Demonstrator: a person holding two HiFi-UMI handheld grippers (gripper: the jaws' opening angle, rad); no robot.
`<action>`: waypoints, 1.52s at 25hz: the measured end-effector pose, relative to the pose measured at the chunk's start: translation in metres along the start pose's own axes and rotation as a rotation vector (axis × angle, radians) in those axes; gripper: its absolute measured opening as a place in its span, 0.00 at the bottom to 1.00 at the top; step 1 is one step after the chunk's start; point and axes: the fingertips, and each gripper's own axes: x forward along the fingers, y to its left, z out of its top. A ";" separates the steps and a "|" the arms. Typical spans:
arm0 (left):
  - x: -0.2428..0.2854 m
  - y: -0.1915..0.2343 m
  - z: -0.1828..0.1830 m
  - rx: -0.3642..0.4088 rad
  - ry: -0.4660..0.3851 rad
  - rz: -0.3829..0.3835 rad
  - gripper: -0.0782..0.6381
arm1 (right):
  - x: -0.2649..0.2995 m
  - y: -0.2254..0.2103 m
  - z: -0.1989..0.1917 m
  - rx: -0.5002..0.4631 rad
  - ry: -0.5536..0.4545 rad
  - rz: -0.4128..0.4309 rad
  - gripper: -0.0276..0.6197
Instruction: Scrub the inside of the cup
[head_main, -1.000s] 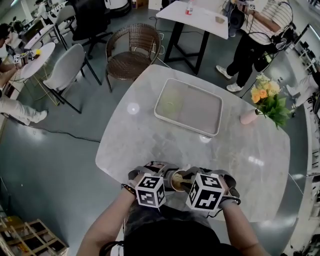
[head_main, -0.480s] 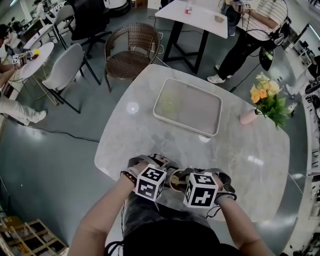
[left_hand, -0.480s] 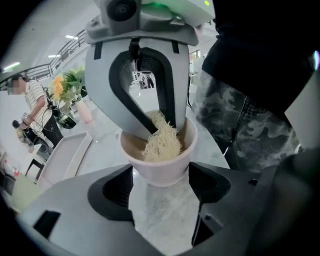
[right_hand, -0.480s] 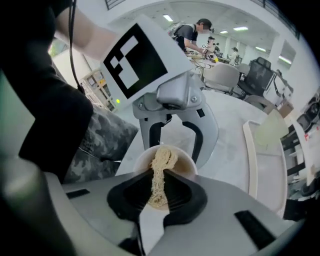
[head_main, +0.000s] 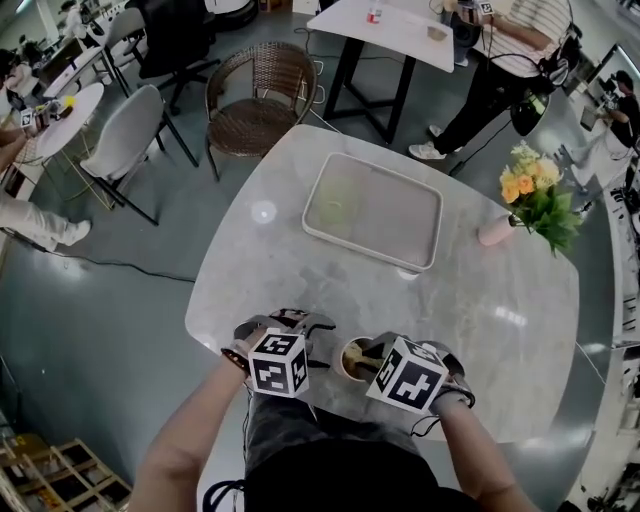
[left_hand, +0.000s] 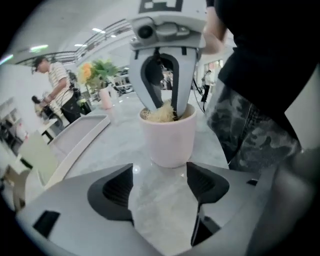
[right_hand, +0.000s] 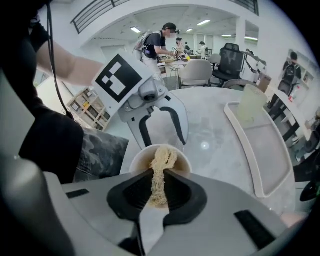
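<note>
My right gripper (right_hand: 159, 182) is clenched on a pale, stringy scrubber (right_hand: 162, 160). The jaws pinch its upper part so that the loose lower end hangs free, and I judge that this is what lets it reach the wall. The gripper points steeply down over the cup (right_hand: 136, 159), and the fibres dip into its mouth. The white cup stands upright near the edge of the tabletop (head_main: 480, 310) closest to me, between my two grippers, where both can get at it without stretching.

My left gripper (left_hand: 160, 186) holds nothing. Its jaws have just been closing but stand apart, with only bare tabletop between the pads. The cup sits just beyond their tips, untouched, so nothing braces it just now. A light cup may slide or tip under the rubbing, so I would expect this gripper to come in on the cup's side to steady it. The scrubbing itself looks to be under way rather than done, though I cannot see how clean the inside is.

Farther out, in the middle of the tabletop, lies a shallow white tray (head_main: 400, 220), well apart from the cup, with a faint greenish patch at one end that I cannot identify. Beyond it on the right, at the edge, a small pink vase (head_main: 495, 232) carries yellow and orange flowers (head_main: 535, 190). Past the far edge stands a wicker chair (head_main: 255, 100), and a person (head_main: 505, 75) stands by another table.
</note>
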 end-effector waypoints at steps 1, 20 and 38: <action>-0.004 -0.002 0.000 -0.054 -0.026 0.011 0.59 | 0.000 -0.001 0.001 0.008 -0.001 -0.010 0.14; 0.017 -0.005 0.045 -0.133 -0.127 0.300 0.67 | 0.010 -0.009 -0.004 -0.432 0.226 -0.183 0.14; 0.020 -0.006 0.042 0.264 -0.005 -0.059 0.67 | 0.009 0.004 -0.005 -0.473 0.164 -0.059 0.14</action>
